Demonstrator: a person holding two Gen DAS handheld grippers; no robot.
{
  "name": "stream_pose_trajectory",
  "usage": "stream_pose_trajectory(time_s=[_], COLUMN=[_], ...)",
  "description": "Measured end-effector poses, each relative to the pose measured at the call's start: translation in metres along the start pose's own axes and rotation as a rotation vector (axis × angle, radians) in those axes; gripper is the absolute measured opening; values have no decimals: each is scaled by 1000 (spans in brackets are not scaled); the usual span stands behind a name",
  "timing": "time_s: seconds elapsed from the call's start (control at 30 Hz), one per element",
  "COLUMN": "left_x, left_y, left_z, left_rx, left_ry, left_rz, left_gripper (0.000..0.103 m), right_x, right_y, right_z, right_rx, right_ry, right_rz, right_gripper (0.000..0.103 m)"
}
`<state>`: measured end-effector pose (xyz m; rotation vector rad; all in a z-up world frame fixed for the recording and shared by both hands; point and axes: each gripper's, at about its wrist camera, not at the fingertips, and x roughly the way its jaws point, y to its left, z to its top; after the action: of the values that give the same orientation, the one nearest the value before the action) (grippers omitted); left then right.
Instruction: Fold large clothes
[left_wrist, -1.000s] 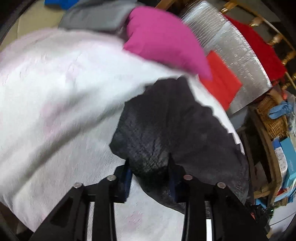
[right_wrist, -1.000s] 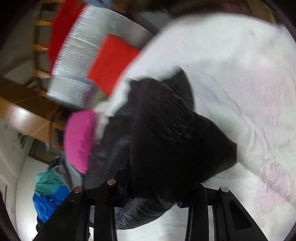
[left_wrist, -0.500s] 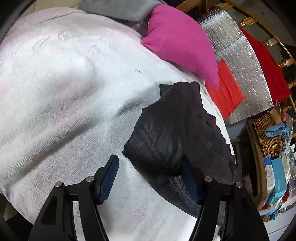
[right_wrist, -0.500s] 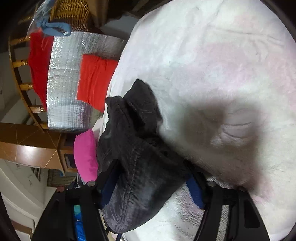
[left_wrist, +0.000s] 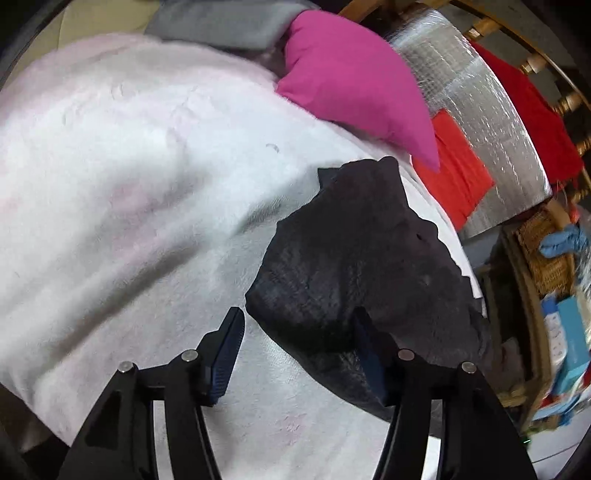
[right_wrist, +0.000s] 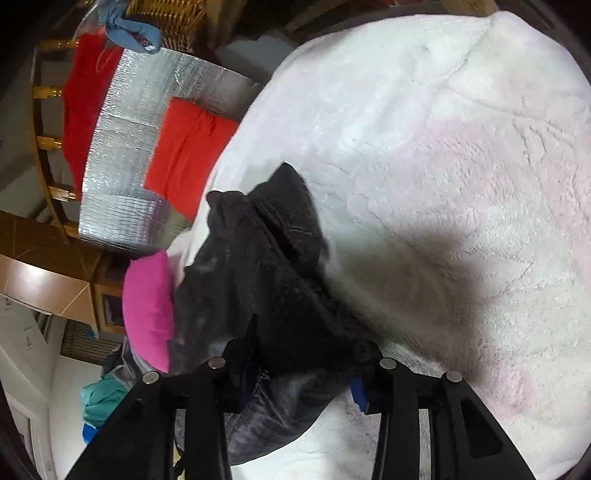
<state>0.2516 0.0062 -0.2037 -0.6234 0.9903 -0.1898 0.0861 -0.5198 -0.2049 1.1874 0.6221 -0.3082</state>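
1. The black garment (left_wrist: 354, 266) lies bunched in a thick, rumpled heap on the white blanket (left_wrist: 122, 177), close to the blanket's edge on the side where the silver mat (left_wrist: 476, 122) lies.
2. From the right wrist view, the same garment (right_wrist: 266, 280) runs from a narrow end lying on the blanket down to a wider, shinier part that hangs between the fingers.
3. The left gripper (left_wrist: 299, 350) has its fingers spread wide apart; the garment's near corner sits between them, touching the right finger and clear of the left one, so nothing is clamped.
4. The right gripper (right_wrist: 299, 365) also has its fingers apart, with the garment's bulk filling the gap between them; whether the pads press on the cloth cannot be told, as the fabric covers them.
5. A pink pillow (left_wrist: 354, 81) rests on the blanket's far edge, beyond the garment, and a grey cloth (left_wrist: 225, 22) lies beside it.
6. A folded red cloth (right_wrist: 184, 147) lies on the silver mat (right_wrist: 125, 140), next to the blanket.
7. A wicker basket (left_wrist: 546, 254) stands beyond the mat.
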Motion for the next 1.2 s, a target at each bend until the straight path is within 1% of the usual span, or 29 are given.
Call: stream_pose_trajectory(time_s=[0.03, 0.07, 0.17, 0.2, 0.3, 0.33, 0.4, 0.43, 0.5, 0.57, 0.6, 0.63, 0.67, 0.7, 0.73, 0.77, 0.87, 0.97, 1.0, 1.1, 1.2], left_x=[-4, -7, -14, -16, -22, -24, -25, -25, -24, -23, -25, -25, -26, -27, -27, -28, -29, -30, -31, -31, -34], left_y=[-5, -7, -16, -19, -26, -29, -34, -36, -39, -43, -44, -45, -46, -47, -47, -47, -49, -49, -49, -48, -45], left_z=[-1, -2, -3, -3, -4, -4, -6, -6, -7, -8, -9, -10, -11, -13, -13, -14, -15, -15, -16, -14, -10], left_rx=[31, 53, 130, 151, 205, 225, 259, 275, 302, 325, 337, 344, 350, 358, 363, 369, 380, 385, 385, 385, 374], left_ry=[-17, -31, -81, -94, -141, -156, -176, -181, -190, -204, -213, -217, -219, -224, -227, -229, -236, -242, -243, -238, -228], left_rz=[23, 40, 101, 116, 159, 175, 197, 207, 228, 246, 254, 258, 260, 266, 271, 273, 280, 287, 289, 294, 291], left_gripper=[62, 63, 65, 65, 65, 65, 65, 65, 66, 65, 65, 65, 65, 65, 65, 65, 66, 66, 66, 66, 66], right_x=[-3, -9, -19, -11, 10, 13, 18, 16, 5, -2, -2, 3, 10, 15, 18, 16, 11, 2, -3, -14, -27], right_y=[2, 2, 1, 8, 10, 13, 25, 28, 38, 46, 48, 47, 43, 35, 31, 29, 29, 26, 24, 25, 24], right_z=[0, 1, 7, 7, 4, 2, 0, -1, -3, -7, -8, -8, -7, -6, -5, -3, -4, -4, -4, 0, 8], right_rx=[3, 14, 36, 36, 23, 1, -72, -93, -150, -211, -234, -249, -244, -222, -202, -186, -196, -165, -147, -92, -82], right_ry=[-18, -47, -75, -67, 9, 19, -5, -20, -69, -107, -110, -100, -75, -43, -33, -31, -31, -40, -49, -92, -143], right_rz=[-11, -6, 25, 19, 9, -4, -58, -60, -53, -71, -94, -141, -182, -204, -200, -182, -191, -187, -187, -153, -127], right_gripper=[63, 67, 73, 74, 74, 67, 51, 46, 43, 43, 43, 43, 43, 46, 48, 49, 53, 61, 64, 67, 71])
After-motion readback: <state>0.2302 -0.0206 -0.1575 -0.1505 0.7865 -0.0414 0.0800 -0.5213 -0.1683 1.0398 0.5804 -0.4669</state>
